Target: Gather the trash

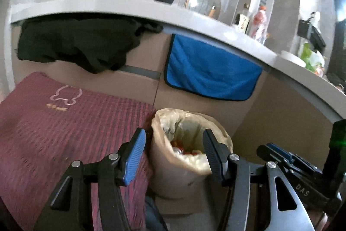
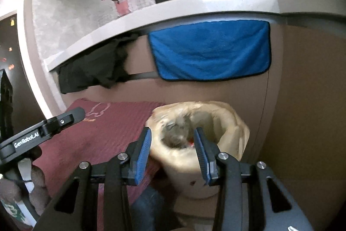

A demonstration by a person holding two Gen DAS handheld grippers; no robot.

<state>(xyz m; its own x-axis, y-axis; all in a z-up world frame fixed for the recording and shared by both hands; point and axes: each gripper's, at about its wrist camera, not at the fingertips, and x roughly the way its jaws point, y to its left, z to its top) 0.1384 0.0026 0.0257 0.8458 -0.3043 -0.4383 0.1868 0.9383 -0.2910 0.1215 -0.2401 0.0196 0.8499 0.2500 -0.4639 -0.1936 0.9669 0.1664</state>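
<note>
Risks around the bin: loose liner, tight corner

Bin sits on the floor in front of the cabinet fronts, just beside the maroon mat, lined with a translucent bag whose rim folds outward over the edge. Some trash already lies in the bottom, red and silvery bits, too blurred to name.

Both tools hover above the mouth. The left hand-held gripper stands wide, with nothing between its blue pads; in its view one finger lines up near the bin's left wall and the other over the opening. The right hand-held gripper is also spread, somewhat less wide, and also holds nothing; its view is smeared over the bin, so how close it is to the liner I cannot tell.

What could go wrong, as I judge it:
- A finger could snag the bag's slack rim and drag it into the bin or off the edge, since the film sits loosely.
- A push against the wall could tip or slide the bin, which looks light and stands free.
- The two tools are near each other; the right one's body shows at the edge of the left view, so a careless sweep could knock them together.

Room is limited. The cabinet fronts close off the far side, the tabletop overhangs above with a blue towel and a black cloth hanging from it, and the mat's edge lies against the bin's left. The freest approach looks to be straight down from above.
</note>
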